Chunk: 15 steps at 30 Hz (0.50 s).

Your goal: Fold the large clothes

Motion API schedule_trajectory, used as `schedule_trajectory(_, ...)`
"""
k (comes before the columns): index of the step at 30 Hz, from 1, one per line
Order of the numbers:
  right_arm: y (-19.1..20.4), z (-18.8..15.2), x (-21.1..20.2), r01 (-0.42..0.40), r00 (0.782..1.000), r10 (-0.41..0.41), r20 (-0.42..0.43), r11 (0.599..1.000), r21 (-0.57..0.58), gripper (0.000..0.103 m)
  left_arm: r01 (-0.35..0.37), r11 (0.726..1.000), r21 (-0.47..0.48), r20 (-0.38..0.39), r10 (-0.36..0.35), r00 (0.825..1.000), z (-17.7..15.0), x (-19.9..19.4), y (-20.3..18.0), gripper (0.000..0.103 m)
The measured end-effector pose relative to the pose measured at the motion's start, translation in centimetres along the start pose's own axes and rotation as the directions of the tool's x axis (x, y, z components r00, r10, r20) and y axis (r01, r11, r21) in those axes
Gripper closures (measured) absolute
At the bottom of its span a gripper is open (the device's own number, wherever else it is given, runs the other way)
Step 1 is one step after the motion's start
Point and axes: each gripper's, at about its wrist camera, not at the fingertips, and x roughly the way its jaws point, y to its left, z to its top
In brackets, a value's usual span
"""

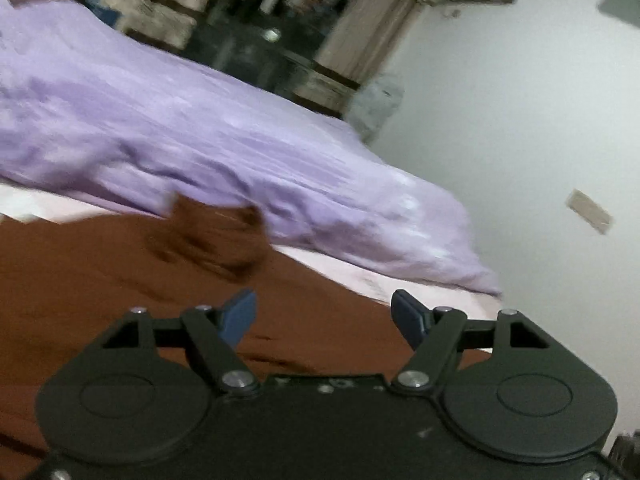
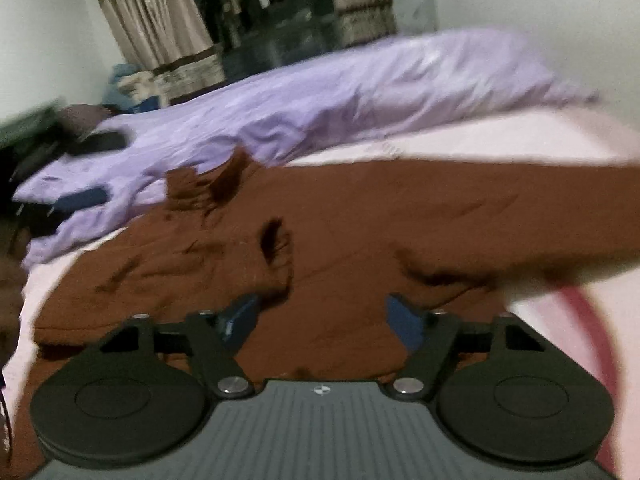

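A large brown garment [image 2: 360,232] lies spread on the pale pink bed sheet [image 2: 500,136]. It also shows in the left wrist view [image 1: 100,280], with a rumpled raised part [image 1: 216,236] at its far edge. My left gripper [image 1: 324,316] is open and empty, just above the brown cloth. My right gripper [image 2: 320,316] is open and empty, above the near part of the garment. The other gripper's blue fingers [image 2: 84,198] show at the far left of the right wrist view. Both views are blurred by motion.
A crumpled lilac duvet [image 1: 200,132] lies along the far side of the bed, also in the right wrist view [image 2: 340,96]. Beige curtains [image 2: 160,28] and a dark window stand behind. A white wall [image 1: 520,120] with a socket [image 1: 590,211] is beyond the bed's end.
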Motion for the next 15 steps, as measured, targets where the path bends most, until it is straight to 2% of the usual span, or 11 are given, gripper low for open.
schedule_trajectory(3, -1.1, 0.6, 3.0, -0.103, 0.991, 0.112, -0.07, 0.988, 0.117, 0.022, -0.142, 0.989, -0.034, 0.023, 0.143, 0.989, 1.2, -2.6, 5.3, 0.026)
schedule_trajectory(6, -1.3, 1.2, 6.1, -0.199, 0.967, 0.231, -0.105, 0.947, 0.254, 0.024, -0.262, 0.961, -0.094, -0.003, 0.263, 0.965, 1.1, -3.9, 10.3, 0.026)
schedule_trajectory(9, -0.3, 1.8, 9.1, -0.242, 0.951, 0.29, -0.109, 0.915, 0.322, 0.024, -0.312, 0.937, -0.157, -0.038, 0.309, 0.95, 0.2, -3.8, 14.5, 0.026)
schedule_trajectory(12, 1.2, 1.7, 11.5, -0.182, 0.962, 0.239, -0.135, 0.924, 0.336, 0.026, -0.3, 0.932, -0.203, -0.055, 0.295, 0.954, -0.9, -4.5, 17.1, 0.026)
schedule_trajectory(14, 1.8, 1.6, 12.7, -0.172, 0.964, 0.228, -0.133, 0.925, 0.339, 0.051, -0.287, 0.936, -0.204, -0.048, 0.283, 0.958, -1.1, -4.6, 17.2, 0.026)
schedule_trajectory(15, 2.1, 1.7, 12.8, -0.177, 0.964, 0.232, -0.132, 0.924, 0.338, 0.076, -0.282, 0.939, -0.197, -0.044, 0.279, 0.959, -0.9, -4.3, 17.0, 0.026)
